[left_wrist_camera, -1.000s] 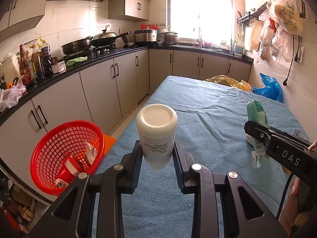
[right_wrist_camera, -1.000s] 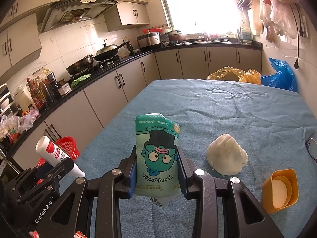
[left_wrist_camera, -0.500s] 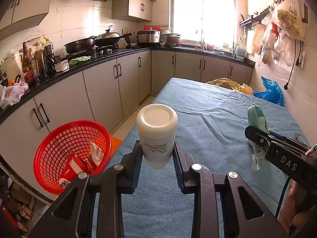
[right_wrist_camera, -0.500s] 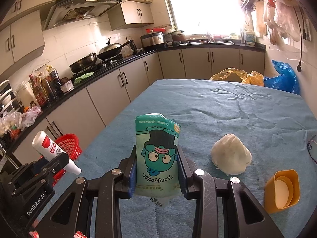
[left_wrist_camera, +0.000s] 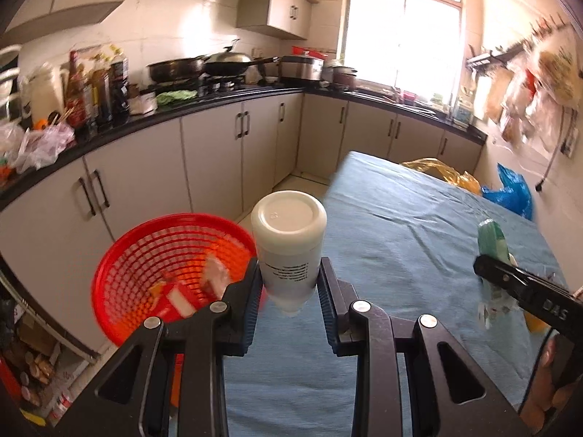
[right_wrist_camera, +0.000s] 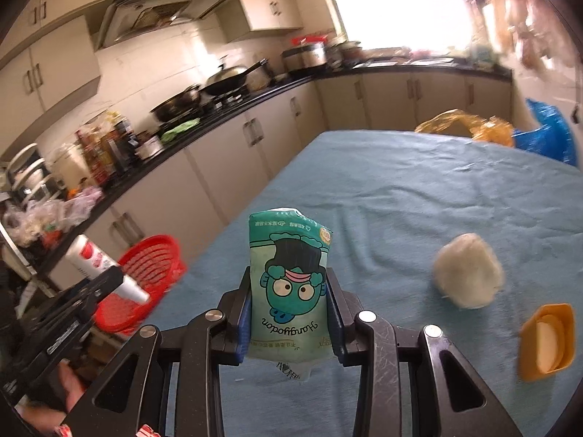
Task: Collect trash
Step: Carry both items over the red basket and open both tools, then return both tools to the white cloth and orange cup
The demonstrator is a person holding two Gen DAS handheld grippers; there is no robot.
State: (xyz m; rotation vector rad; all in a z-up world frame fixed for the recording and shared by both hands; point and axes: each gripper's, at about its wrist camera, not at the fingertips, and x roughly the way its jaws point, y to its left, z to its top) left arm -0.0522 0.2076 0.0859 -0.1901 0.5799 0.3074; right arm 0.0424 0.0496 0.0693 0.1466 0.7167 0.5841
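Note:
My left gripper [left_wrist_camera: 289, 284] is shut on a white plastic bottle [left_wrist_camera: 289, 244], held base-forward over the table's left edge, just right of a red mesh basket [left_wrist_camera: 145, 251] that holds a few pieces of trash. The bottle also shows in the right wrist view [right_wrist_camera: 98, 262], beside the basket [right_wrist_camera: 145, 284]. My right gripper [right_wrist_camera: 289, 313] is shut on a green cartoon snack pouch [right_wrist_camera: 289, 287], held upright above the blue tablecloth [right_wrist_camera: 400, 189]. The pouch also shows in the left wrist view [left_wrist_camera: 493, 255].
A crumpled white paper ball [right_wrist_camera: 468, 271] and an orange cup [right_wrist_camera: 546, 342] lie on the table to the right. Yellow [right_wrist_camera: 462, 127] and blue [right_wrist_camera: 550, 134] plastic bags sit at the far end. Grey cabinets under a cluttered black counter [left_wrist_camera: 120, 127] run along the left.
Both grippers have swung left toward the red basket, which now looms larger and closer beside the bottle. Both grips are unchanged.

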